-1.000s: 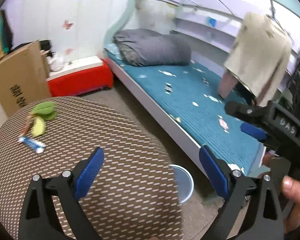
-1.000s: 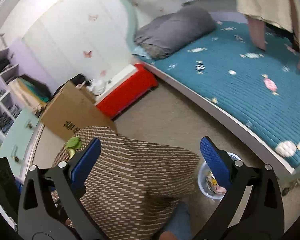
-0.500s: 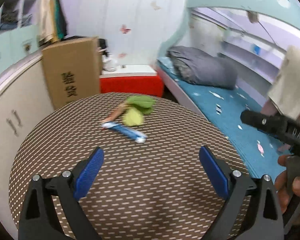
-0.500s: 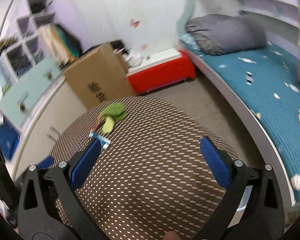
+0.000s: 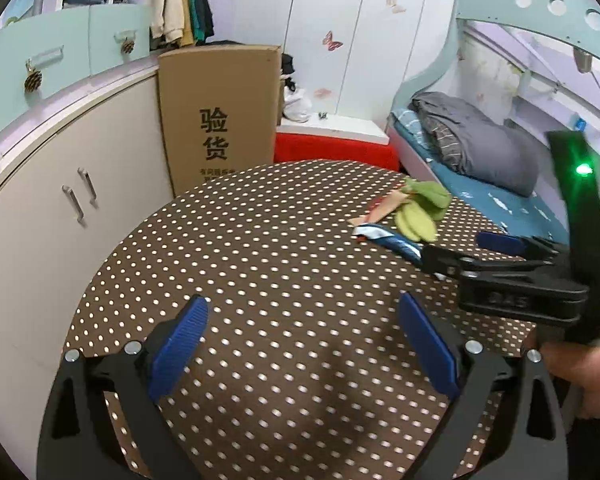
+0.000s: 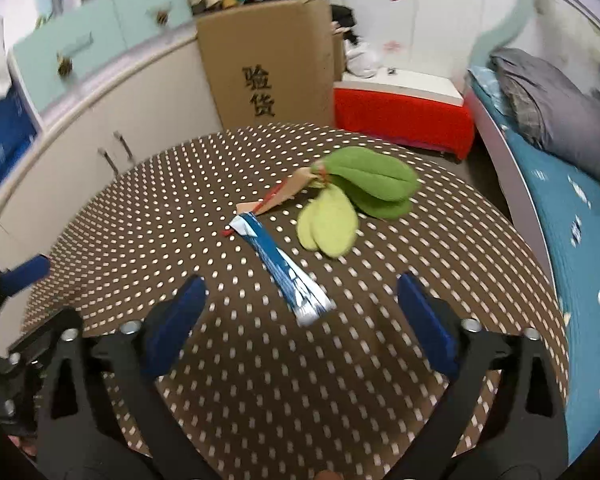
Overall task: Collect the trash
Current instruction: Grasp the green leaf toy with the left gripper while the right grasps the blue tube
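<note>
A blue and white wrapper [image 6: 284, 268] lies on the round dotted brown table [image 6: 260, 380], with a tan and red paper scrap [image 6: 284, 194] and green felt leaves [image 6: 364, 184] just beyond it. My right gripper [image 6: 300, 324] is open and empty, just short of the wrapper's near end. In the left wrist view the wrapper [image 5: 388, 240], scrap [image 5: 384, 208] and leaves [image 5: 420, 208] lie at the table's right side. My left gripper [image 5: 304, 344] is open and empty over the table's near part. The right gripper also shows there [image 5: 472, 252], close to the wrapper.
A tall cardboard box [image 5: 220, 112] stands behind the table next to a cream cabinet [image 5: 52, 208]. A red and white low box [image 6: 404, 104] sits on the floor. A bed with a teal cover [image 6: 572, 208] and grey pillow [image 5: 480, 144] runs along the right.
Both grippers have swung from the bed and the floor bin toward the table. The right gripper has closed in on the wrapper, which now lies just ahead of its fingers.
</note>
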